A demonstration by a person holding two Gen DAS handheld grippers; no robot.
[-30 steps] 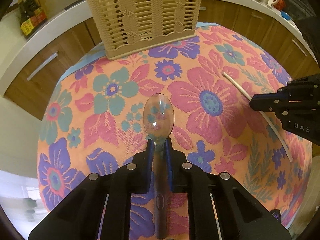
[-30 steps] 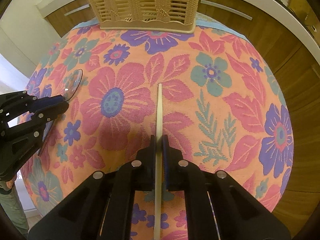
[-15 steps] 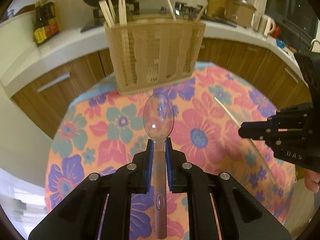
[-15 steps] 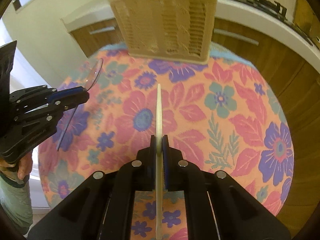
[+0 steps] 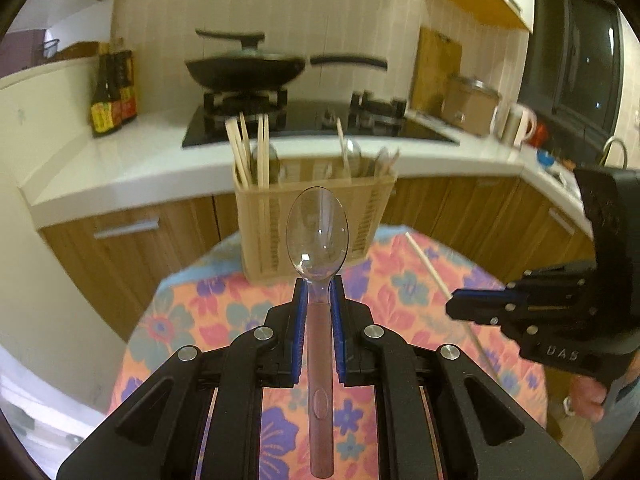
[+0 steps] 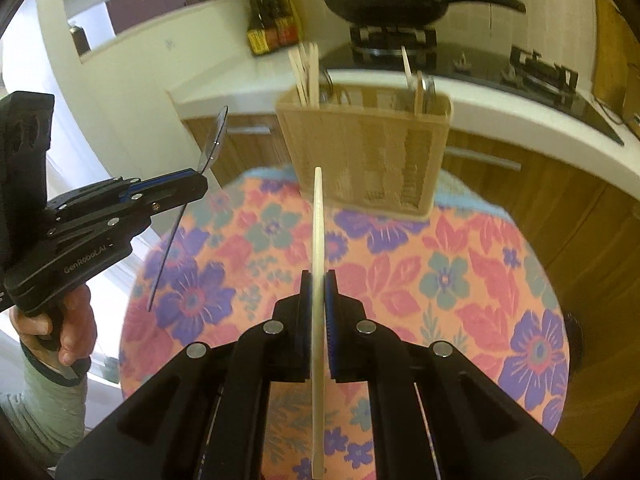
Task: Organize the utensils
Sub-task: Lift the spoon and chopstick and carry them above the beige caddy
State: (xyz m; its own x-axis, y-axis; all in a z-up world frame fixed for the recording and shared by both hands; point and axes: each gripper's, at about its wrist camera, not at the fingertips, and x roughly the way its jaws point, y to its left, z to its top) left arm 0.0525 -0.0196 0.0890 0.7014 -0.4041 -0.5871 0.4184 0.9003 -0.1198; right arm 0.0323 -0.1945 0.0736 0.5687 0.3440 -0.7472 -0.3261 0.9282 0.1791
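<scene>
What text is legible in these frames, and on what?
"DAS": side of the right gripper, in the left wrist view; first characters may be cut off.
"GenRobot.AI": side of the left gripper, in the right wrist view.
Sauce bottles: labels too blurred to read.

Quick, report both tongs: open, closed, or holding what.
Left tongs: closed on the clear plastic spoon, lifted off the table.
Right tongs: closed on a single chopstick, also lifted.
</scene>
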